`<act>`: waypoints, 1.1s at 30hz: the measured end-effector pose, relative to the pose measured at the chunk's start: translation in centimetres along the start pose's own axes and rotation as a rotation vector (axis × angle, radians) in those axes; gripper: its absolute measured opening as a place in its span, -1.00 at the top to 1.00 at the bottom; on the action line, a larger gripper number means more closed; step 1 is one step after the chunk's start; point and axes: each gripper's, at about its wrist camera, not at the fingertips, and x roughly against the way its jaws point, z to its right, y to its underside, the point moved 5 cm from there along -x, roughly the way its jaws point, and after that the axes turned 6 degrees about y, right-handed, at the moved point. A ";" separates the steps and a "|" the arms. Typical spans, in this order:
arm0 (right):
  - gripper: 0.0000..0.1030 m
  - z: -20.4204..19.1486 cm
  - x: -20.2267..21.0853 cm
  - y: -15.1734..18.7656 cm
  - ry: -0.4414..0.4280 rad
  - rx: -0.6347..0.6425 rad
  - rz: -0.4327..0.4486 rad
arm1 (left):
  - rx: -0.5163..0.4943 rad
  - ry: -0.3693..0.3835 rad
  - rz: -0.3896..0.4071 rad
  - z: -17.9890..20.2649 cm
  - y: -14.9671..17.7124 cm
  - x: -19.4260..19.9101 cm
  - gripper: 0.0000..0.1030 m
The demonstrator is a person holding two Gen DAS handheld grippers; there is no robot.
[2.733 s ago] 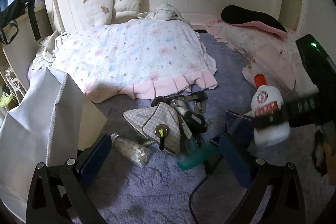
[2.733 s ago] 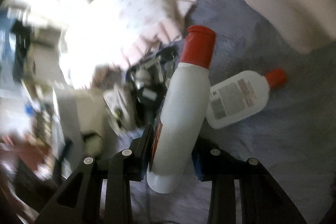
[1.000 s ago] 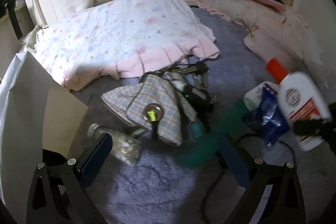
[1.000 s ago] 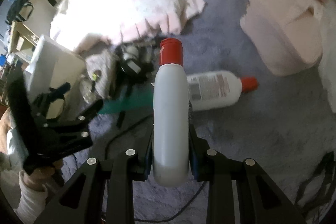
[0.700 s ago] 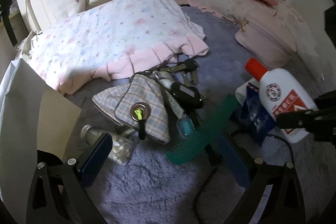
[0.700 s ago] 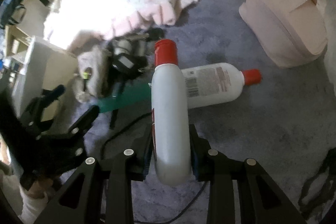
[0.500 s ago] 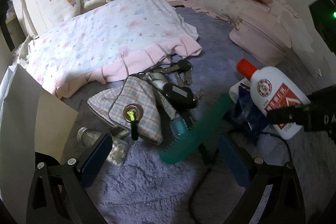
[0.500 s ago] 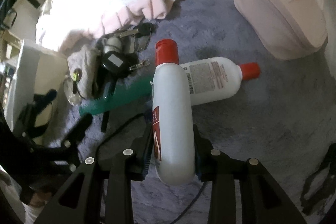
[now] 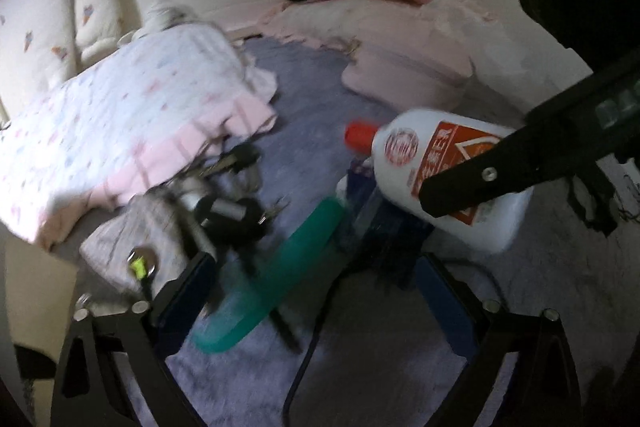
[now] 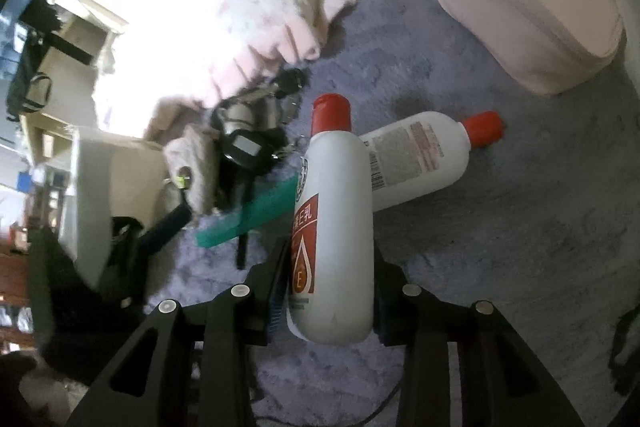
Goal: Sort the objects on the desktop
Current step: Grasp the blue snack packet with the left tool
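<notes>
A green comb (image 9: pixel 276 275) lies on the purple carpet (image 9: pixel 384 359) between the fingers of my left gripper (image 9: pixel 316 291). Its jaws are wide and closing, and the blue pads (image 9: pixel 440 291) stand clear of the comb. My right gripper (image 10: pixel 332 267) is shut on a white bottle with a red cap (image 10: pixel 332 219), held tilted above the carpet. That bottle (image 9: pixel 444 179) hangs at the right of the left wrist view. A second white bottle (image 10: pixel 420 155) lies on its side just behind it. My left gripper (image 10: pixel 160 227) shows dark at the left of the right wrist view.
A plaid pouch (image 9: pixel 128 239), keys with a black fob (image 9: pixel 236 215), a blue packet (image 9: pixel 380 227) and a black cable (image 9: pixel 308 351) crowd round the comb. A floral quilt (image 9: pixel 120 131) lies behind, a pink bag (image 9: pixel 408 75) at back right, a white paper bag (image 10: pixel 104 195) to the left.
My left gripper has moved in over the comb, which now lies between its fingers. The held bottle has rolled a little and sits closer to the left gripper.
</notes>
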 end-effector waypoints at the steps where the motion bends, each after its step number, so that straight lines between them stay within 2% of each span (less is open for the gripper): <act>1: 0.35 0.1 0.5 0.0 -0.010 -0.005 0.012 | 0.010 0.026 0.012 0.2 -0.3 -0.2 -0.78; 4: 0.42 0.4 1.9 -0.2 -0.080 -0.031 0.039 | 0.016 0.116 0.018 1.4 -0.8 -1.4 -0.77; 6: 0.42 0.8 2.1 -0.4 -0.108 -0.053 0.037 | -0.023 0.105 -0.011 2.2 -0.3 -2.4 -0.75; 8: 0.42 1.2 1.6 -0.5 -0.065 -0.058 0.026 | -0.053 0.087 -0.044 2.6 0.3 -3.4 -0.55; 10: 0.42 1.5 1.3 -0.4 -0.060 -0.074 0.015 | -0.039 0.086 -0.056 2.6 0.7 -4.0 -0.52; 14: 0.42 1.9 1.8 -0.5 -0.102 -0.105 0.024 | 0.060 0.134 -0.001 2.2 -0.4 -4.8 -0.52; 17: 0.42 2.2 2.0 -0.3 -0.103 -0.107 0.022 | 0.059 0.130 0.022 2.8 -1.2 -5.5 -0.50; 18: 0.42 2.5 2.0 -0.2 -0.103 -0.118 0.018 | 0.048 0.125 0.019 3.1 -1.3 -5.7 -0.43; 19: 0.42 2.8 1.9 -0.2 -0.109 -0.132 0.014 | 0.040 0.129 0.009 3.3 -1.2 -6.0 -0.08; 20: 0.42 2.9 1.9 -0.3 -0.116 -0.141 0.013 | 0.035 0.132 -0.009 3.5 -1.1 -6.5 0.03; 22: 0.42 3.2 2.1 -0.5 -0.131 -0.161 0.018 | 0.019 0.117 -0.007 3.4 -0.9 -6.5 0.17; 24: 0.42 3.6 2.6 -0.7 -0.127 -0.168 0.038 | 0.052 0.136 -0.020 2.7 -0.9 -6.1 0.23; 26: 0.42 4.1 3.2 -1.0 -0.135 -0.181 0.057 | 0.092 0.112 -0.026 1.6 -1.0 -5.4 0.30; 29: 0.42 4.7 3.8 -1.1 -0.148 -0.199 0.072 | 0.053 0.026 -0.026 1.3 -1.1 -3.4 0.31; 33: 0.42 4.5 4.1 -0.7 -0.133 -0.170 0.068 | 0.032 -0.019 -0.053 1.4 -1.6 -1.1 0.31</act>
